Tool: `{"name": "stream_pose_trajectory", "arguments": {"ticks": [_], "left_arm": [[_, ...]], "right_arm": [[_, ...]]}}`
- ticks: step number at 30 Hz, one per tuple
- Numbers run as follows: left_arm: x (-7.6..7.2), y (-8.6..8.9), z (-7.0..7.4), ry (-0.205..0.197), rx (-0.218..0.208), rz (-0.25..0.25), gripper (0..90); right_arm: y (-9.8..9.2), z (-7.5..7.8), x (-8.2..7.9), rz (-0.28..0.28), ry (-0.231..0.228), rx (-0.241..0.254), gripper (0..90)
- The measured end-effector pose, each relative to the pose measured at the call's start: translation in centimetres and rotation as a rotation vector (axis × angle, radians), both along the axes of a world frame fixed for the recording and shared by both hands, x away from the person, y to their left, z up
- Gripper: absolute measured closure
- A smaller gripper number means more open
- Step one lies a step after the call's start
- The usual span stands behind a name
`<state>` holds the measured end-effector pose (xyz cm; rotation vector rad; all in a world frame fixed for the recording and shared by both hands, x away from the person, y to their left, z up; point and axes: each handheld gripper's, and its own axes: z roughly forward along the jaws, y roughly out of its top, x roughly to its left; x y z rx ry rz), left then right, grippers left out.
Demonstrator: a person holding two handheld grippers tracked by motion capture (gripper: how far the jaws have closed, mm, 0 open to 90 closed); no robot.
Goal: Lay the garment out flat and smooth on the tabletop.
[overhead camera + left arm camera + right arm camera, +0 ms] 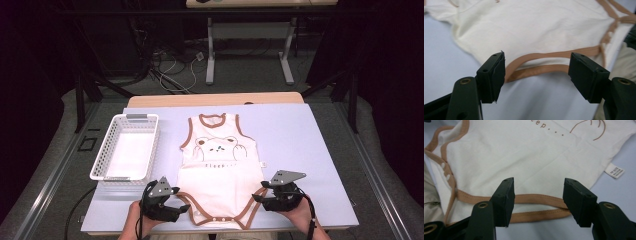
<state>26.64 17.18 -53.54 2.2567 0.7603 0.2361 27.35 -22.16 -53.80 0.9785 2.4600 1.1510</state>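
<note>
A cream baby bodysuit point(220, 165) with brown trim and a bear print lies flat on the pale blue table top, neck hole away from me. My left gripper point(181, 206) sits at its lower left leg opening, open, with the brown hem point(541, 62) lying on the table between and beyond the jaws, untouched. At the lower right leg opening my right gripper point(261, 196) is open too, the trim band point(536, 206) on the table between its jaws. The bodysuit's snap flap point(447, 177) shows to the left in the right gripper view.
A white mesh basket point(112, 152) stands at the table's left side. A small white care label point(614, 170) sticks out of the bodysuit's right seam. The table's front edge is close under both hands; beyond the far edge are table legs and cables on the floor.
</note>
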Motion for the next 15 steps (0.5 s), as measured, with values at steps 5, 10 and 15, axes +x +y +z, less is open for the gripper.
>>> {"name": "stream_pose_trajectory", "arguments": {"ticks": [5,10,15], "left_arm": [[0.9,0.9,-0.3,-0.009,0.028,0.108,32.7],[1.3,1.1,-1.0,0.000,0.051,0.165,42.3],[1.6,0.9,-1.4,0.007,0.072,0.170,47.1]], "right_arm": [[-0.9,-0.2,0.6,-0.069,-0.014,-0.010,45.6],[-1.9,-0.7,1.5,-0.123,0.032,0.010,49.2],[-2.5,-1.2,2.0,-0.155,0.070,0.019,51.8]]}}
